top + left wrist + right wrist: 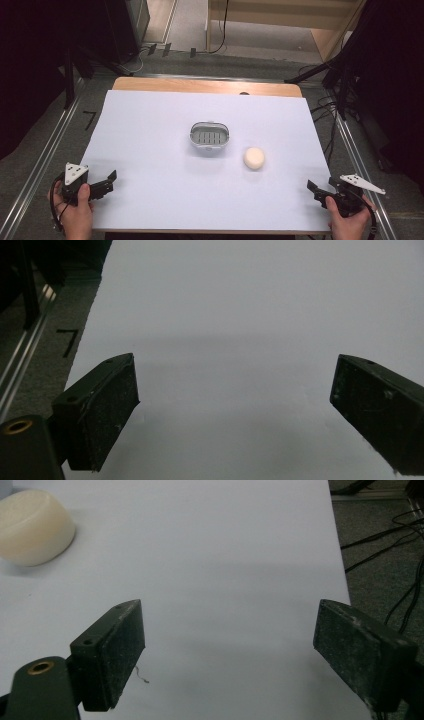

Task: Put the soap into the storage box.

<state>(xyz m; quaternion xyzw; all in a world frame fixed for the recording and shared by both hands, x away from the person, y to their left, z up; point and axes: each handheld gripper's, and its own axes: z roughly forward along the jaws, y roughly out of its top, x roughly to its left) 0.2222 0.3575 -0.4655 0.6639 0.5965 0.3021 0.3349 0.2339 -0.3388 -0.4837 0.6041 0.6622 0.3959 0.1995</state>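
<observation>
Very start of the job, by the look of things: nothing gripped, nothing touched. Left gripper [109, 181] parked at the near left corner of the white sheet [150, 125], jaws spread wide with only bare sheet between them in the left gripper view. Right gripper [315, 190] parked at the near right corner, jaws likewise wide apart and empty, pointing inward across the sheet. Cream soap bar [254, 158] lying right of centre, clear of everything, just beside and a little nearer than the grey soap dish [209, 136], which sits at mid-sheet with its slotted insert facing up; a small gap between the two, no contact. Same bar up in the top left corner of the right gripper view [35, 527], well ahead of those jaws and off to one side. Likely work in hand: bar into dish, though the dish interior is small here and hard to read, seemingly holding nothing. Step now: the reach, not yet begun. Right gripper the nearer candidate. Next move calls for swinging forward and inward until the bar sits squarely between the open jaws, lowering close to the sheet, then closing gently across the rounded sides; smooth soap probably prone to squirting out under a hard or off-centre squeeze. After that, a short lift and carry over the dish rim.
</observation>
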